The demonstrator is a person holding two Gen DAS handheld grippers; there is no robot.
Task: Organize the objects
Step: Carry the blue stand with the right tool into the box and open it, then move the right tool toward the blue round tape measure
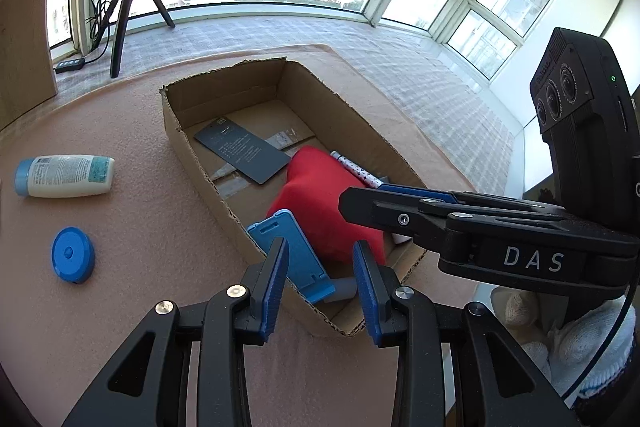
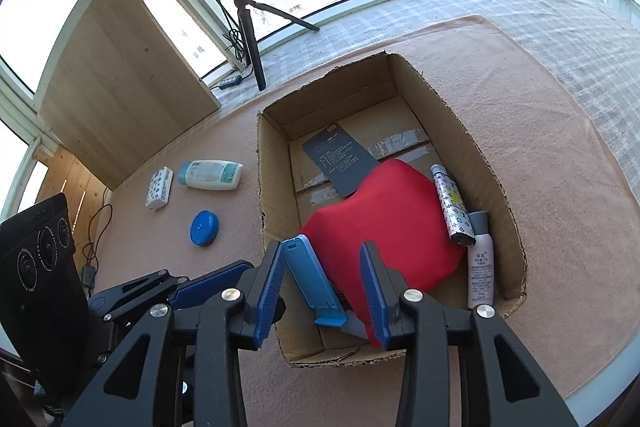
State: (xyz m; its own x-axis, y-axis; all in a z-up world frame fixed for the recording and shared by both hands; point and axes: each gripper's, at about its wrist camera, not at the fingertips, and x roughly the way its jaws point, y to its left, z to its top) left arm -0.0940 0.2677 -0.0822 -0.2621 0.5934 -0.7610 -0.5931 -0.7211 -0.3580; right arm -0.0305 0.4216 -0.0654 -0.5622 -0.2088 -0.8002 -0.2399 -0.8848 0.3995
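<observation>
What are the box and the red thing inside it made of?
Box: corrugated cardboard, matte brown; fluting shows along the torn rims, tape strips on the floor. Red item: looks like soft matte fabric, possibly a cushion or folded cloth; rounded edges, no gloss. Can't tell further.

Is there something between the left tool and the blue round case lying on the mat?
Nothing visible blocks it. The blue round case lies on open mat, left of the left tool, outside the cardboard box.
</observation>
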